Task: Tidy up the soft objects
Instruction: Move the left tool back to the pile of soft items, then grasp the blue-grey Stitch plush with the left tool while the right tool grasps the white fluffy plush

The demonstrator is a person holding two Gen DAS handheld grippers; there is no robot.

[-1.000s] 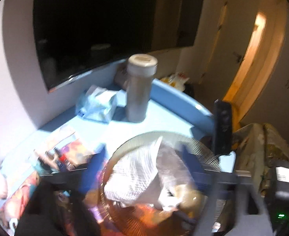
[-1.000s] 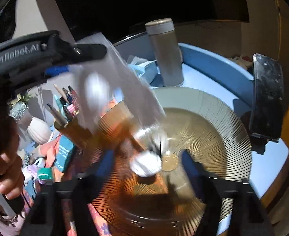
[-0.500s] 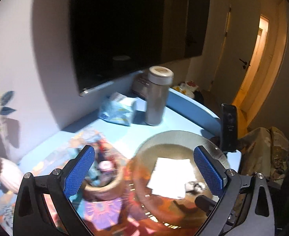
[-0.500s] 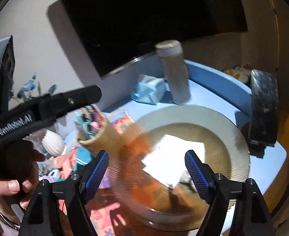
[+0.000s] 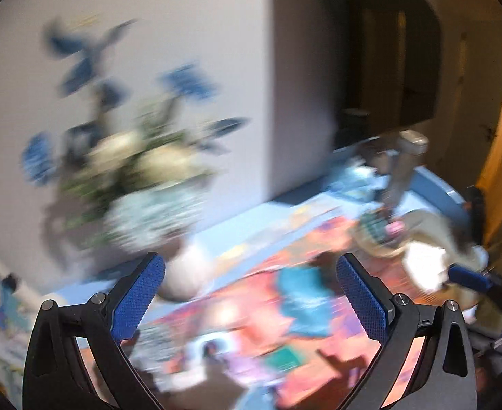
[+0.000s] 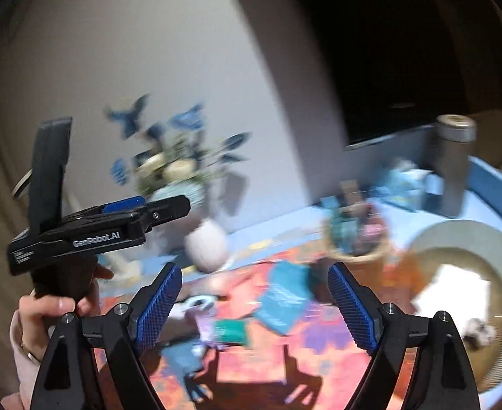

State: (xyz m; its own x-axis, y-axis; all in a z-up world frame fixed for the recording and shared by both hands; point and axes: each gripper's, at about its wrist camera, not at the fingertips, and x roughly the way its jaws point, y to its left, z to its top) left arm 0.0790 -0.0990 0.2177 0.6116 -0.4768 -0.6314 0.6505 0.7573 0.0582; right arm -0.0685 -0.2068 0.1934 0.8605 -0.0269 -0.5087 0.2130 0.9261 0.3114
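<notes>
Motion blur smears both views. The left hand-held gripper hangs wide open with nothing between its blue pads, above the bright patterned cloth on the desk. The right hand-held gripper is also empty; its jaws have just been opening wider. A white napkin lies flat on the ribbed plate at right, beside a pen basket. A teal packet lies on the cloth between the right pads.
</notes>
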